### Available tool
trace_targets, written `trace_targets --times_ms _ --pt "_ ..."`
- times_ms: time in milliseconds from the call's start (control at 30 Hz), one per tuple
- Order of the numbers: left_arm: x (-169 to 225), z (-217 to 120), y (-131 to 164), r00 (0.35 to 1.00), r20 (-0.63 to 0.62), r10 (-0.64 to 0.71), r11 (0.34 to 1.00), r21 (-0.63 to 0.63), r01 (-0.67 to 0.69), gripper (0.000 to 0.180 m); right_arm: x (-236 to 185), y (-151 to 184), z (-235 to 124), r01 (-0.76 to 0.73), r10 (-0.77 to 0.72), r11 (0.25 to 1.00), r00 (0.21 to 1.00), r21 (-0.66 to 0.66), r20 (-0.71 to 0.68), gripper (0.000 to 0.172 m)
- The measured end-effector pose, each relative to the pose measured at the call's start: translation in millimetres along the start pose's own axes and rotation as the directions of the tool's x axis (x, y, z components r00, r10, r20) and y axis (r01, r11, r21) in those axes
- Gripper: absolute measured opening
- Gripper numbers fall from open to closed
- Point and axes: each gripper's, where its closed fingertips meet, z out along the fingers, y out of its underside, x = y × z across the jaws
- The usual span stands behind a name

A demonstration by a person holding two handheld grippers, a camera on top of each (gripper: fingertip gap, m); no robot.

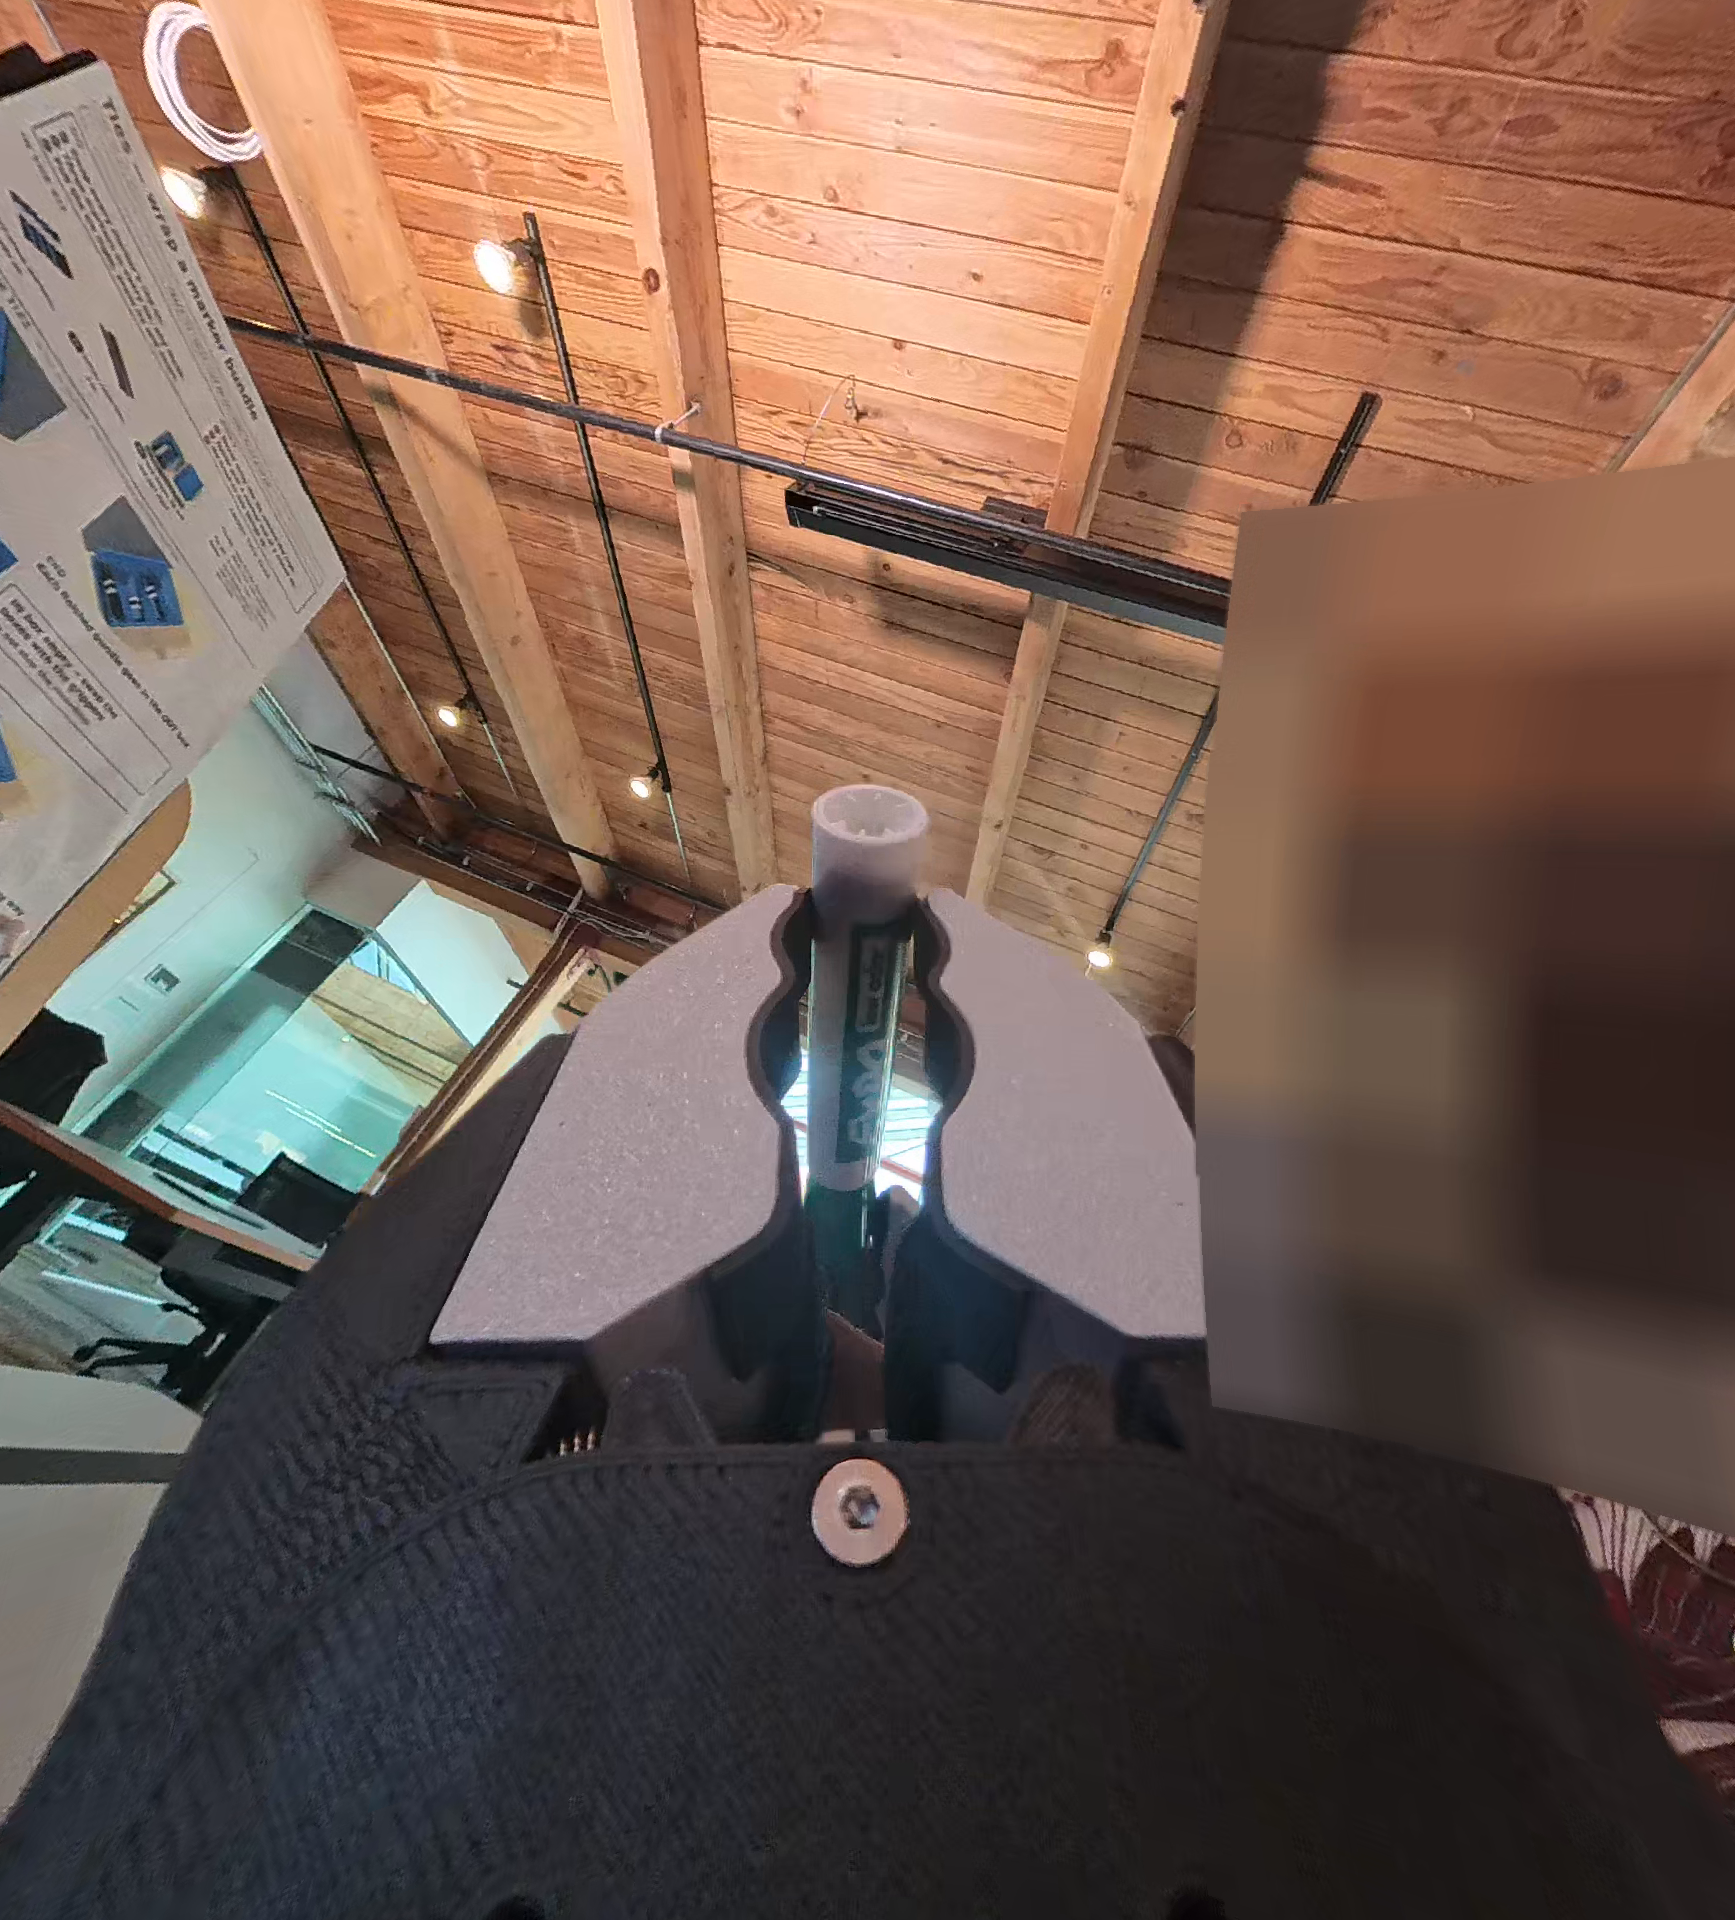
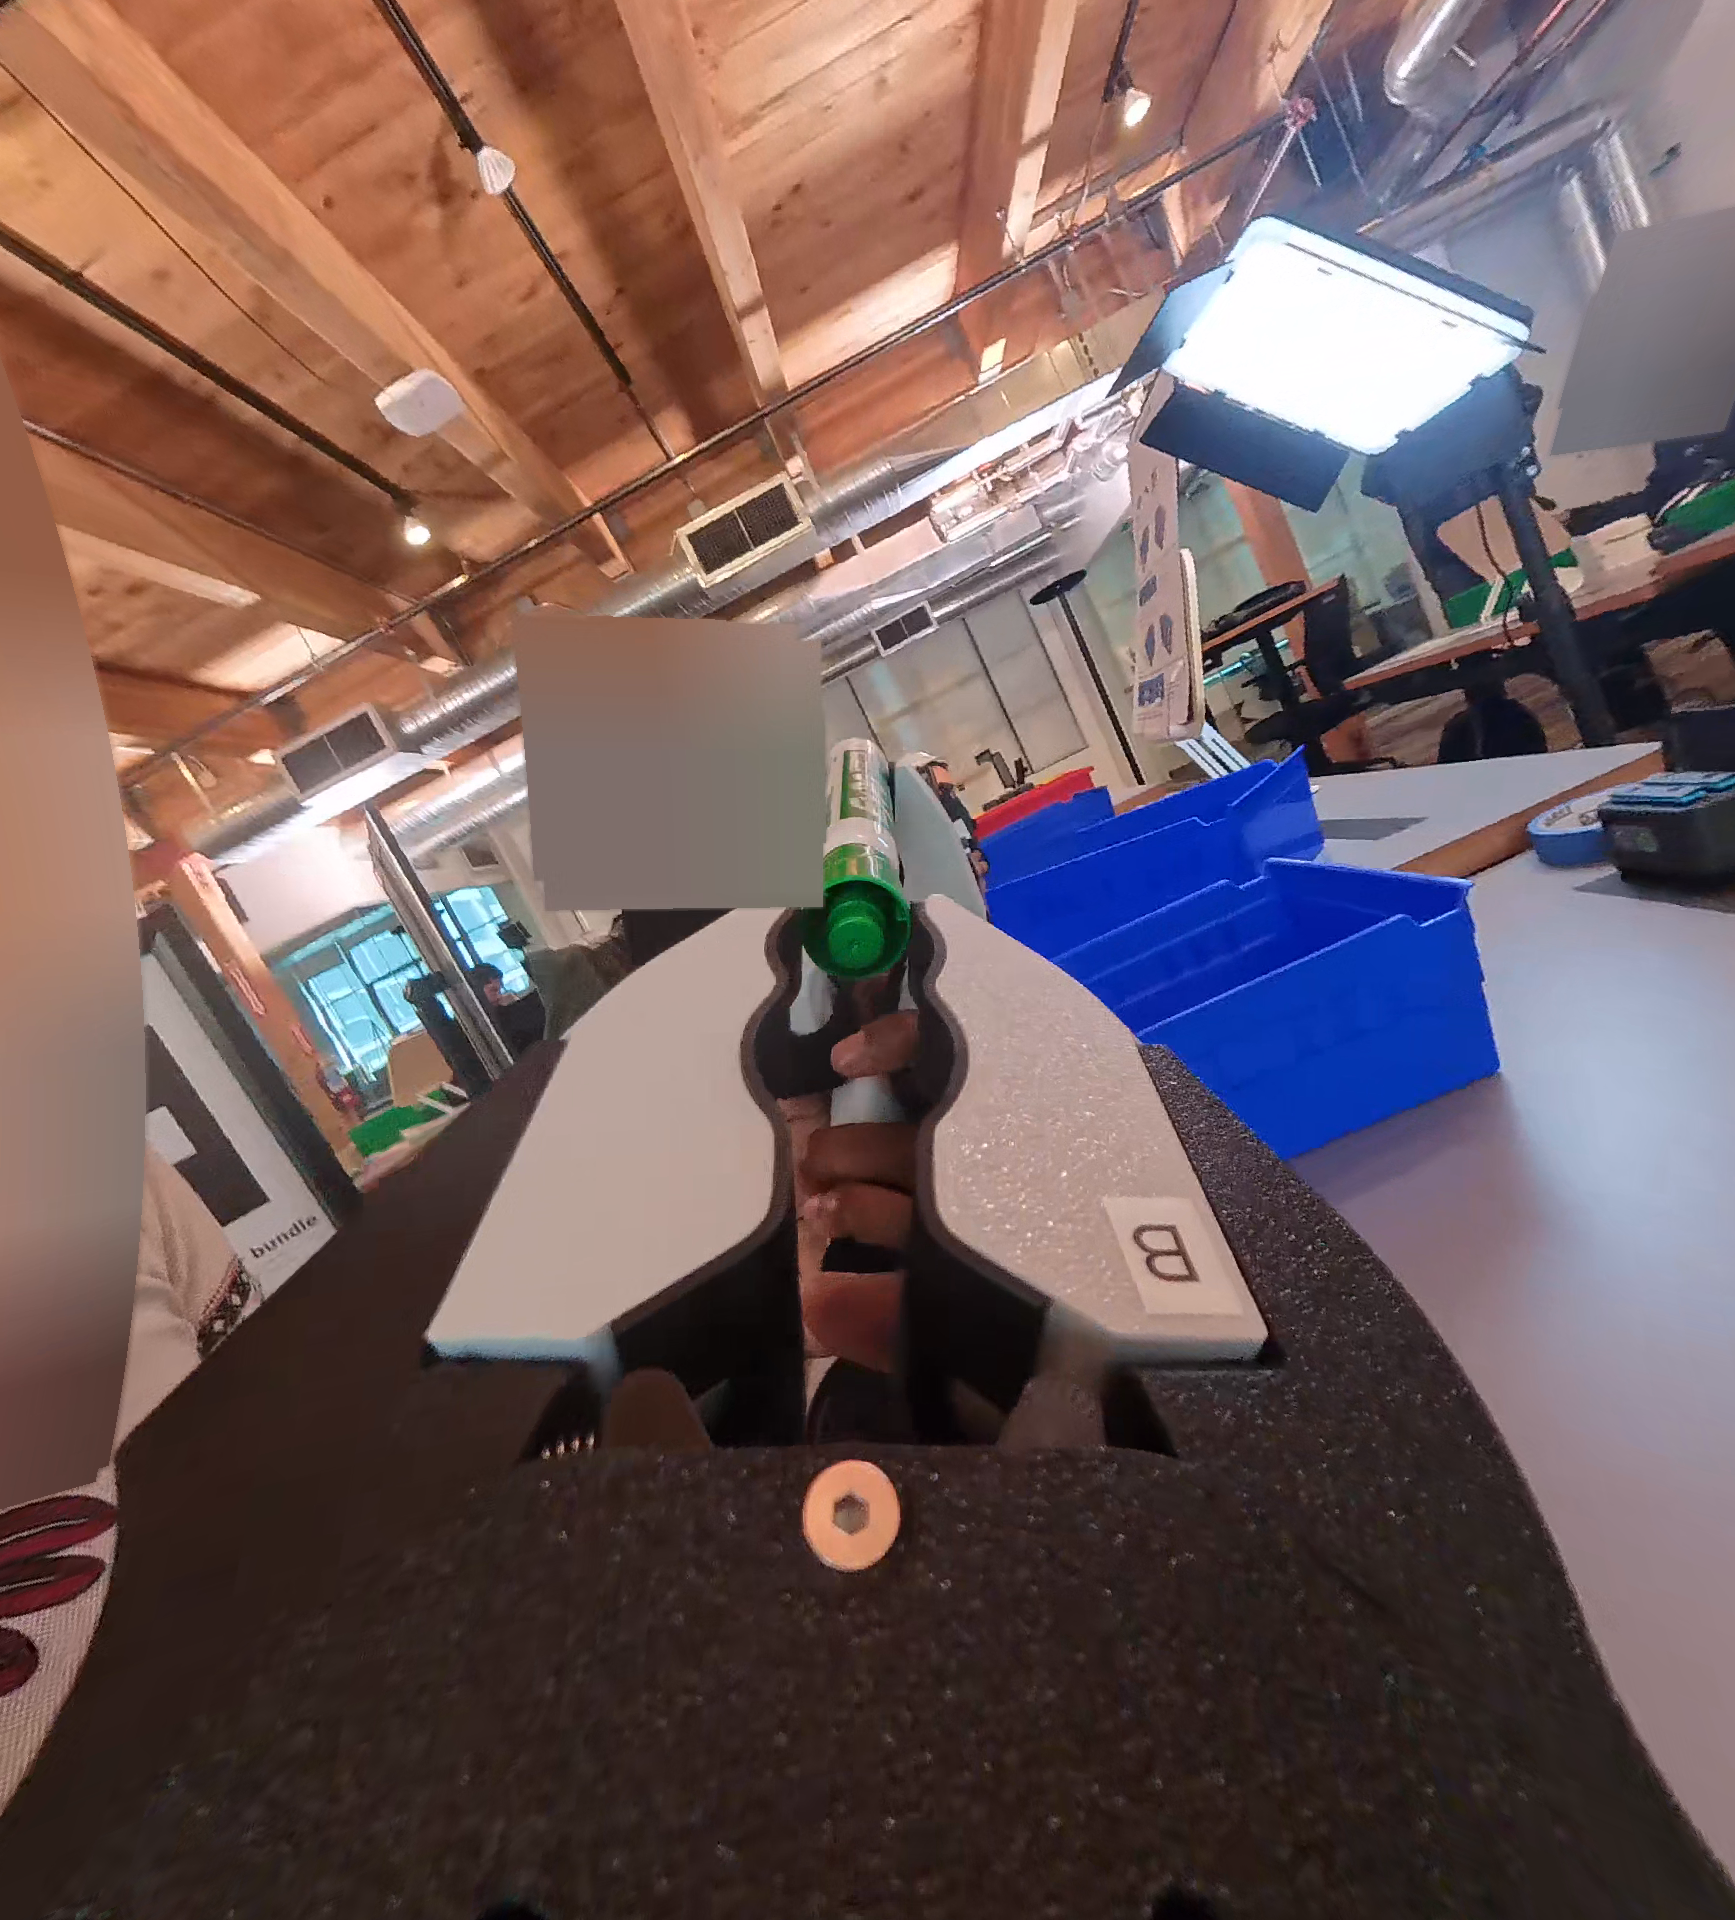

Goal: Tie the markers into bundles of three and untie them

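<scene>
— Markers first: where are they?
— One marker (image 1: 858, 1039) with a white barrel and black label stands between the fingers of the left gripper (image 1: 865, 914), its hollow white end poking out past the tips toward the wooden ceiling (image 1: 946, 260). The fingertips press on it from both sides, so it is clamped.
— And the right gripper (image 2: 858, 940)?
— A green marker (image 2: 858, 883) sits at its tips, cap end toward the camera. The tips close on the cap, though the same marker also runs up along a finger of the other gripper (image 2: 936, 831) behind it.
— Anything further right?
— Blue bins (image 2: 1289, 987) stand on the grey desk (image 2: 1621, 1195), with a roll of blue tape (image 2: 1564, 836) near its far edge.
</scene>
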Motion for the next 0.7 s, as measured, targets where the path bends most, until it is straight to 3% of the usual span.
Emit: trace_targets --times_ms 33,133,200,267,333,400,467,567,700 --pt "-0.3 -1.7 1.3 1.0 0.001 -0.005 1.0 -0.016 0.005 0.019 0.6 -1.4 -0.9 0.017 -0.017 1.0 1.0 -0.018 -0.002 0.019" --pt "-6.0 -12.7 13.4 0.998 0.053 0.038 0.984 -0.174 -0.028 0.026 5.3 -10.2 -7.5 0.095 -0.096 0.986 0.995 -0.134 0.001 0.019" --pt "-16.9 -29.8 27.0 0.977 0.134 0.164 0.918 -0.384 -0.102 0.054 15.1 -13.3 -13.7 0.167 -0.177 0.938 0.984 -0.303 -0.007 0.019" --pt "-37.0 -58.5 37.1 0.889 0.2 0.413 0.75 -0.629 -0.207 0.064 30.9 -11.8 -19.4 0.231 -0.278 0.837 0.96 -0.495 -0.023 0.019" --pt "-50.7 -84.3 37.1 0.758 0.178 0.628 0.546 -0.794 -0.266 0.069 56.9 -4.3 -26.6 0.26 -0.4 0.677 0.915 -0.689 -0.047 0.019" --pt "-52.4 -95.4 37.6 0.694 0.135 0.707 0.432 -0.86 -0.272 0.069 85.9 5.8 -34.2 0.24 -0.502 0.501 0.863 -0.831 -0.053 0.019" --pt "-50.1 -97.8 42.7 0.693 0.112 0.712 0.396 -0.879 -0.266 0.069 109.7 18.3 -40.4 0.191 -0.549 0.368 0.834 -0.91 -0.047 0.019" --pt "-50.8 -104.7 53.4 0.704 0.086 0.705 0.35 -0.905 -0.24 0.068 135.4 37.2 -46.2 0.104 -0.554 0.257 0.831 -0.961 -0.058 0.019" --pt "-58.8 -116.7 62.1 0.68 0.056 0.731 0.274 -0.937 -0.217 0.066 157.6 48.6 -50.9 0.014 -0.555 0.18 0.827 -0.984 -0.089 0.019"
